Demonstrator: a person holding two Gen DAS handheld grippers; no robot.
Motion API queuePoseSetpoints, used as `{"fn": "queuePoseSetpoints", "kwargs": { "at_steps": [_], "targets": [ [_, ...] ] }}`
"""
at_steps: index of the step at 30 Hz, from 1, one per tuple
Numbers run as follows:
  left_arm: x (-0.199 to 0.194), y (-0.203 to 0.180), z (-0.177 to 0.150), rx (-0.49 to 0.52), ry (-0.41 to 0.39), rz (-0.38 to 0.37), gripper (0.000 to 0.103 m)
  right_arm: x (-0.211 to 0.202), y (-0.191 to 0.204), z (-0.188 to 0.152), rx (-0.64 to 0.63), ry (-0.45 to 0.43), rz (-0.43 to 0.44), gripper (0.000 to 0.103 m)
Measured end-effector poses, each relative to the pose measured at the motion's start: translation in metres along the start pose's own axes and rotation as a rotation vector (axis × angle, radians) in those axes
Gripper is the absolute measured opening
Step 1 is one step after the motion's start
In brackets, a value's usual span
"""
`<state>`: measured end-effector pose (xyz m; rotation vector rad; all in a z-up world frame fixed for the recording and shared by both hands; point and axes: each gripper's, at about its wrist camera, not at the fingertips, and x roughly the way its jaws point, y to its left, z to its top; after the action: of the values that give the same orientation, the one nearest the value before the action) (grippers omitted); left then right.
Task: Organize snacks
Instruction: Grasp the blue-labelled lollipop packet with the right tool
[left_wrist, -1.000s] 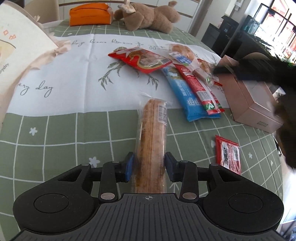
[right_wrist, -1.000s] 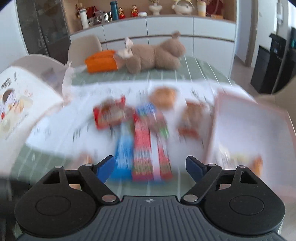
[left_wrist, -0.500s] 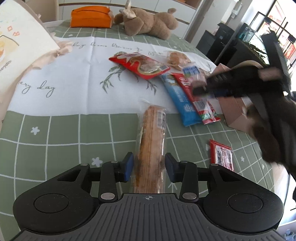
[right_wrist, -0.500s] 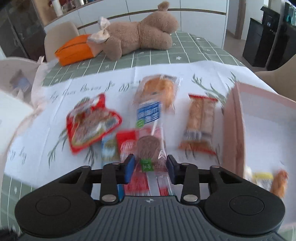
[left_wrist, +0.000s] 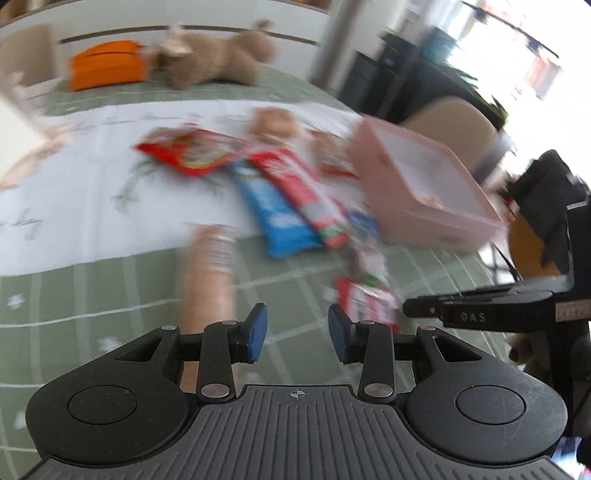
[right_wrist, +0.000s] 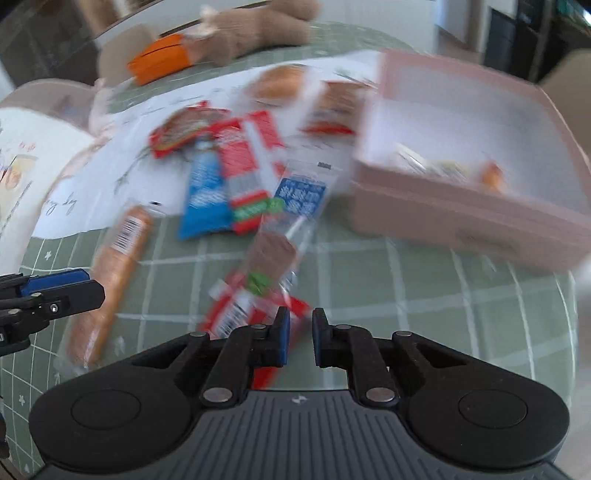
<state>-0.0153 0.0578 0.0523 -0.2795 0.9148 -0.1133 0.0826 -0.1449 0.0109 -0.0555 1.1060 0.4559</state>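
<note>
1. Blue-padded fingers of the left gripper (left_wrist: 294, 332) stand a moderate gap apart with nothing between them, only green checked tablecloth (left_wrist: 92, 295) showing through the gap.
2. Just left of that gripper lies the long bread stick in clear wrap (left_wrist: 208, 280), flat on the cloth and free of the pads.
3. The right gripper (right_wrist: 299, 338) has its jaws drawn close, a narrow slot left between the pads. The clear-wrapped chocolate snack (right_wrist: 275, 254) trails out ahead of them toward the far side, but blur hides whether the pads pinch its near end, so I cannot tell.
4. Under that snack, near the right gripper's left pad, sits a small red packet (right_wrist: 236, 310), flat on the cloth.
5. Farther out, where the white runner (left_wrist: 74, 192) begins, a blue packet (right_wrist: 205, 195) and a long red packet (right_wrist: 243, 173) lie side by side, touching.
6. To the right stands the open pink box (right_wrist: 461, 218), with a few small snacks blurred inside along its near wall.
7. Beyond these, a red pouch (right_wrist: 181, 129), a round bun (right_wrist: 280, 81) and a brown biscuit pack (right_wrist: 332, 107) rest on the runner.
8. At the far edge lie an orange pouch (left_wrist: 107, 64) and a plush bear (left_wrist: 221, 55).
</note>
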Motion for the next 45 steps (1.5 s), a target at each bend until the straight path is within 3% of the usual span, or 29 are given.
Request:
{"fn": "queuePoseSetpoints", "kwargs": {
  "at_steps": [8,10,12,19,25,28,29,30,31,32,36,41,45],
  "targets": [
    [0.049,-0.072,0.0,0.209,0.074,-0.022,0.041,-0.022,-0.033,-0.035,0.034,-0.064,-0.129,0.015],
    [0.058,-0.087,-0.001,0.287,0.079,0.022,0.043,-0.026,-0.039,-0.038,0.055,-0.081,-0.145,0.025],
    [0.069,-0.096,-0.002,0.347,0.096,0.086,0.043,-0.03,-0.043,-0.039,0.083,-0.101,-0.143,0.046],
    [0.07,-0.08,0.003,0.337,0.115,0.115,0.045,-0.039,-0.042,-0.017,0.157,-0.189,-0.072,0.067],
    [0.05,-0.037,0.002,0.223,0.126,0.153,0.045,0.003,-0.001,0.018,0.086,-0.161,-0.016,0.067],
    [0.039,-0.02,0.002,0.183,0.123,0.148,0.041,0.025,0.022,0.025,0.001,-0.144,-0.031,0.067],
    [0.034,-0.016,0.002,0.172,0.116,0.127,0.041,0.031,0.028,0.026,-0.024,-0.141,-0.042,0.064],
    [0.03,-0.013,0.001,0.166,0.106,0.1,0.041,0.035,0.032,0.026,-0.041,-0.137,-0.05,0.05],
    [0.027,-0.011,0.001,0.165,0.097,0.08,0.041,0.037,0.035,0.025,-0.055,-0.136,-0.063,0.046],
    [0.025,-0.012,0.001,0.17,0.09,0.073,0.041,0.035,0.037,0.023,-0.077,-0.137,-0.07,0.036],
    [0.025,-0.018,0.002,0.164,0.082,0.06,0.041,0.02,0.028,0.002,-0.1,-0.116,-0.037,0.035],
    [0.036,-0.031,0.006,0.236,0.077,0.037,0.041,-0.01,0.003,-0.041,-0.099,-0.12,-0.087,0.036],
    [0.048,-0.038,0.005,0.312,0.13,0.022,0.044,-0.028,-0.021,-0.068,-0.063,-0.142,-0.159,0.039]
  ]
}}
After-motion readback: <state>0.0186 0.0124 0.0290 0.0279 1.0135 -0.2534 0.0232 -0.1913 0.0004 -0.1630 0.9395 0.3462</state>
